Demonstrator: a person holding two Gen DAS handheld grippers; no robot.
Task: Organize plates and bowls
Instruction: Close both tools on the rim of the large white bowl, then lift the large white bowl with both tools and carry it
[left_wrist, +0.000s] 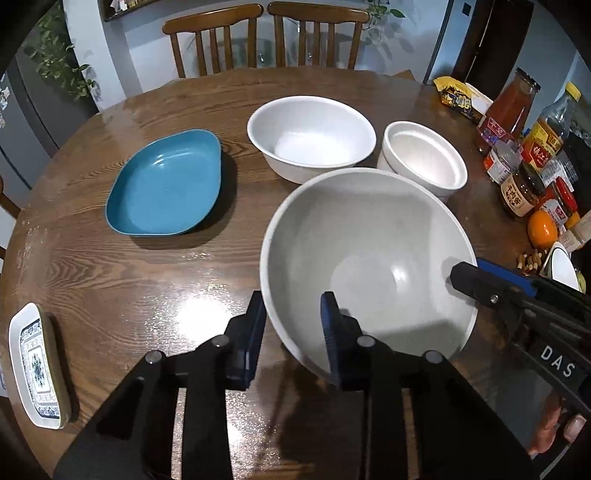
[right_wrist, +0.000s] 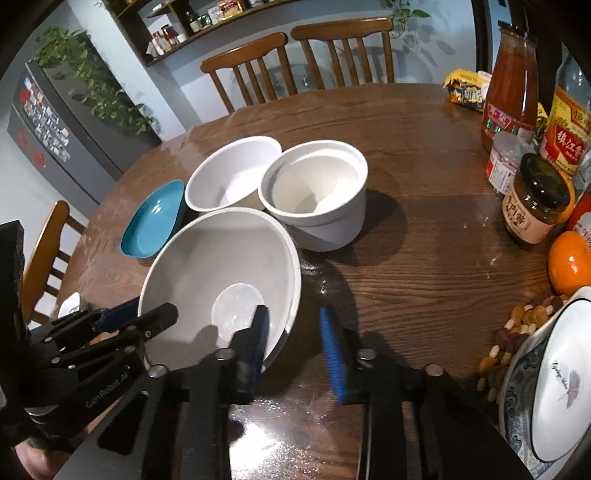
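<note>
A large grey bowl (left_wrist: 369, 254) (right_wrist: 221, 277) is tilted above the round wooden table (left_wrist: 110, 277). My left gripper (left_wrist: 293, 332) straddles its near-left rim, jaws apart, one finger inside and one outside. My right gripper (right_wrist: 293, 332) straddles the near-right rim the same way; it also shows in the left wrist view (left_wrist: 480, 284). Behind stand a wide white bowl (left_wrist: 310, 136) (right_wrist: 232, 173), a straight-sided white bowl (left_wrist: 424, 158) (right_wrist: 317, 192) and a blue dish (left_wrist: 166, 184) (right_wrist: 153, 221).
A patterned rectangular plate (left_wrist: 37, 365) lies at the table's left edge. Sauce bottles and jars (right_wrist: 532, 147), an orange (right_wrist: 570, 262), loose nuts (right_wrist: 517, 325) and a patterned bowl (right_wrist: 554, 387) crowd the right side. Two wooden chairs (left_wrist: 266, 37) stand behind the table.
</note>
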